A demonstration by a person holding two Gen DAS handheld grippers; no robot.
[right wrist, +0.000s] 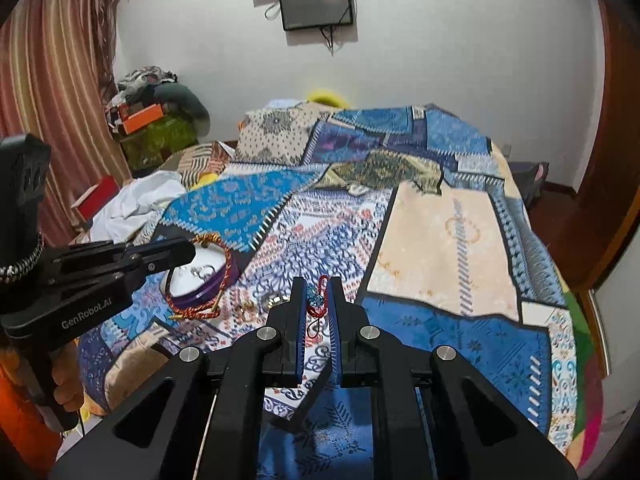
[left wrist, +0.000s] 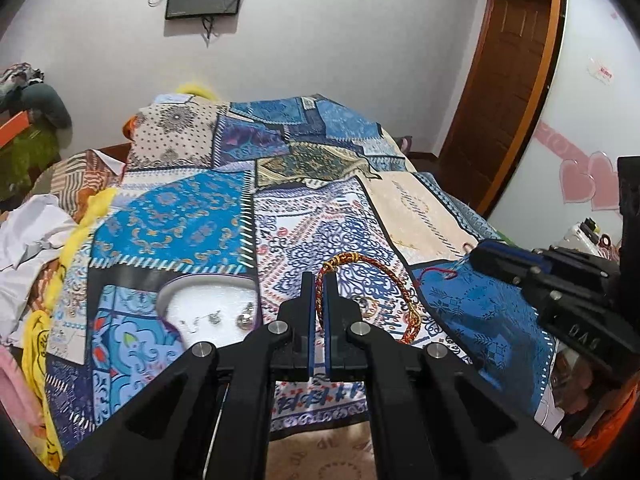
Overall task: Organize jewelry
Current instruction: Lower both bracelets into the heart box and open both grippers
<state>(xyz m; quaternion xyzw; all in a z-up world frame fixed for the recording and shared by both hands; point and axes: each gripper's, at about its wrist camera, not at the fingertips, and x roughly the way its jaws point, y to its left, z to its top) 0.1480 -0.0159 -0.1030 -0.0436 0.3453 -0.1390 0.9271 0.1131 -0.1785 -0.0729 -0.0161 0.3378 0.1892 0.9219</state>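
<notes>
My left gripper (left wrist: 319, 276) is shut on a red and gold braided bracelet (left wrist: 380, 266) and holds it above the patchwork bedspread (left wrist: 180, 216); the bracelet also shows in the right wrist view (right wrist: 224, 276), hanging from the left gripper (right wrist: 188, 250). A purple-rimmed white jewelry tray (left wrist: 208, 296) with silver earrings lies left of the left gripper, and in the right wrist view (right wrist: 200, 280) it lies under the bracelet. My right gripper (right wrist: 318, 280) is shut on a red cord with a blue pendant (right wrist: 316, 300). The right gripper also shows in the left wrist view (left wrist: 476, 256).
Small silver and gold pieces (right wrist: 260, 302) lie on the bedspread between tray and right gripper. Clothes and white cloth (right wrist: 132, 200) are piled at the bed's left. A wooden door (left wrist: 500, 80) stands at the right, a screen (right wrist: 316, 0) on the far wall.
</notes>
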